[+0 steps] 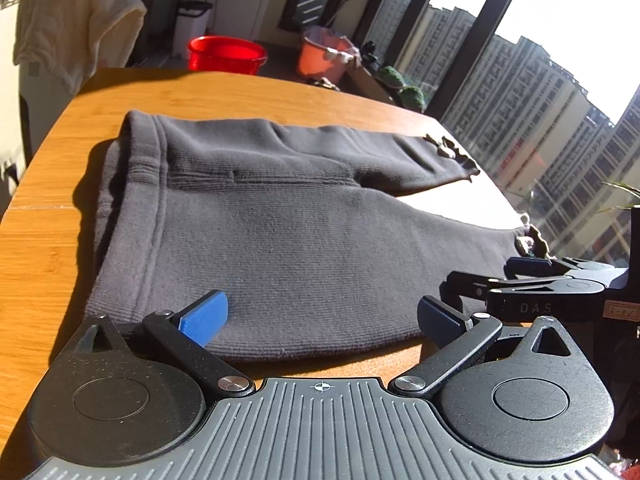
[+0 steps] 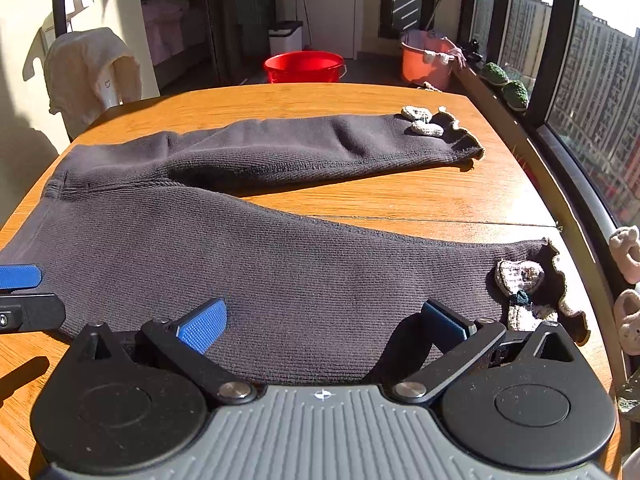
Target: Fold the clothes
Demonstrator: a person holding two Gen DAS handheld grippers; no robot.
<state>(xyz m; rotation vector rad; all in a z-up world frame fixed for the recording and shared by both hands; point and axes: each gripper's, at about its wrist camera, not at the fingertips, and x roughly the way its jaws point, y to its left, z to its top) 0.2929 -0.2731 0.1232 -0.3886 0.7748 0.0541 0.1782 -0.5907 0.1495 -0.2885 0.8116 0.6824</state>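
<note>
Your wooden table (image 2: pixel 400 200) carries the grey trousers (image 2: pixel 280 272) spread flat, legs splayed toward the window. Your left gripper (image 1: pixel 320 316) and right gripper (image 2: pixel 324 320) both gape wide at the near hem, grasping nothing.

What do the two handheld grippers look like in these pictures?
Left gripper and right gripper match: black linkage arms with silver pivot screws, ribbed blue finger pads, round black discs, a ridged grey body with a white crosshair mark. No sleeves visible.

Trousers (image 2: pixel 248 248) flat on counter (image 2: pixel 400 200), legs splayed rightward; two buckets (image 2: pixel 304 66) on floor behind counter.
</note>
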